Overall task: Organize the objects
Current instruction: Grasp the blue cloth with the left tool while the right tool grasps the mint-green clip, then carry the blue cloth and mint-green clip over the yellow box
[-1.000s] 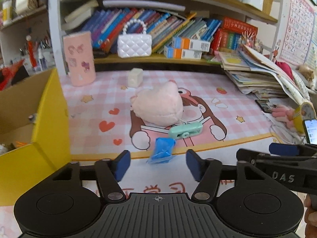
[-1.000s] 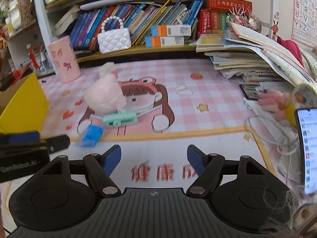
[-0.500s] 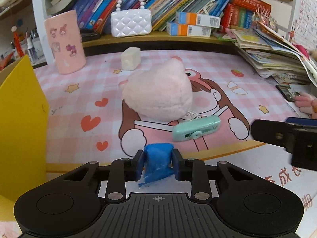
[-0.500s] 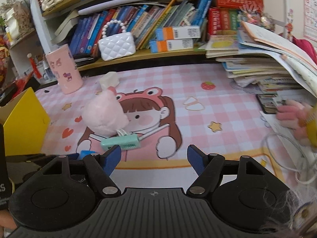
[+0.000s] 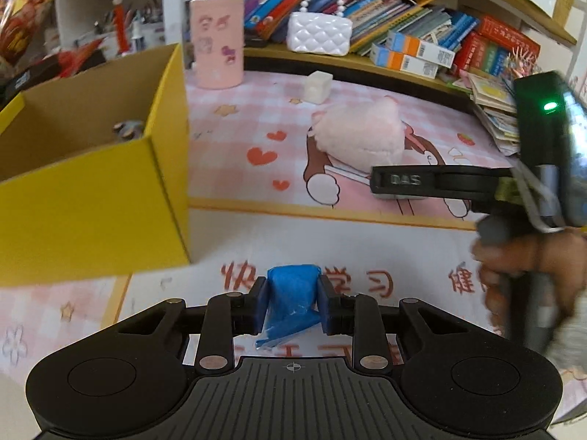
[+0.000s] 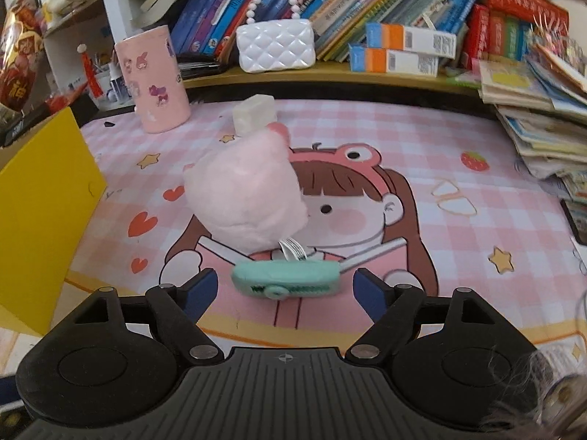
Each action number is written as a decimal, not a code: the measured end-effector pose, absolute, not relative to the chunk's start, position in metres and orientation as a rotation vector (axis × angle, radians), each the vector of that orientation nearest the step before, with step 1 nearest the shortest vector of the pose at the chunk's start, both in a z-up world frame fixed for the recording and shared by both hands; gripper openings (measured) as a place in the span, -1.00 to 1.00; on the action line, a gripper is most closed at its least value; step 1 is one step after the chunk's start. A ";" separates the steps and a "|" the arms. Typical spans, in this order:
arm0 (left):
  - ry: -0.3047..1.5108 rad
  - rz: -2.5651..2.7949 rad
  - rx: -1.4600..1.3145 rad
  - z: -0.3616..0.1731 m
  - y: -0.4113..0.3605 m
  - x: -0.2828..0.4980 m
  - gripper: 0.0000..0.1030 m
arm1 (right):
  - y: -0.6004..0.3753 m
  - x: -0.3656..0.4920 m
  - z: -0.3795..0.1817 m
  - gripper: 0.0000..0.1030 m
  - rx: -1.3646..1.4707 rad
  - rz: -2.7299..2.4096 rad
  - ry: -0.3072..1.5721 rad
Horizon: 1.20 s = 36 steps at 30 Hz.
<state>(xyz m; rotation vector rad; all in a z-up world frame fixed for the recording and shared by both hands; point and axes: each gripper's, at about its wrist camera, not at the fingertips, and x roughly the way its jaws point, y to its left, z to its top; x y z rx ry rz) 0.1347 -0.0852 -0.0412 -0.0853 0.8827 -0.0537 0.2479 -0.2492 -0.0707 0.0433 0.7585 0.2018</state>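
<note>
While the mint clip (image 6: 285, 281) lies crosswise between our right gripper (image 6: 286, 291)'s widening, empty jaws, our left gripper (image 5: 291, 304) clamps the upright blue packet (image 5: 290, 302).

Child's study corner, home: pink cartoon desk mat (image 6: 422, 139) covering the tabletop; bookshelf (image 6: 330, 73) along its far edge, crammed with picture books (image 6: 227, 18); alphabet-style clutter, plush toy (image 6: 245, 198).

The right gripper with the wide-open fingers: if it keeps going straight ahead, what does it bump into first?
Most likely the mint green clip, lying crosswise between the open right gripper fingers. Just behind it sits the pink plush toy. Depth is hard to judge here.
</note>
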 end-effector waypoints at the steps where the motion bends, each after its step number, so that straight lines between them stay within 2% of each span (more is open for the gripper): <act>1: 0.880 -0.056 -0.093 -0.040 -0.085 0.133 -0.49 | -0.247 0.248 -0.073 0.52 0.031 0.193 0.745; 3: 0.862 -0.066 -0.069 -0.036 -0.087 0.131 -0.49 | -0.244 0.250 -0.080 0.27 0.006 0.170 0.745; 10: 0.794 -0.107 -0.047 -0.023 -0.077 0.128 -0.49 | -0.246 0.232 -0.073 0.26 0.020 0.164 0.705; 22: 0.733 -0.206 -0.059 -0.018 -0.042 0.105 -0.50 | -0.251 0.134 -0.023 0.27 0.148 0.106 0.704; 36: 0.727 -0.251 -0.107 -0.022 0.021 0.052 -0.50 | -0.177 0.055 -0.030 0.27 0.040 0.127 0.765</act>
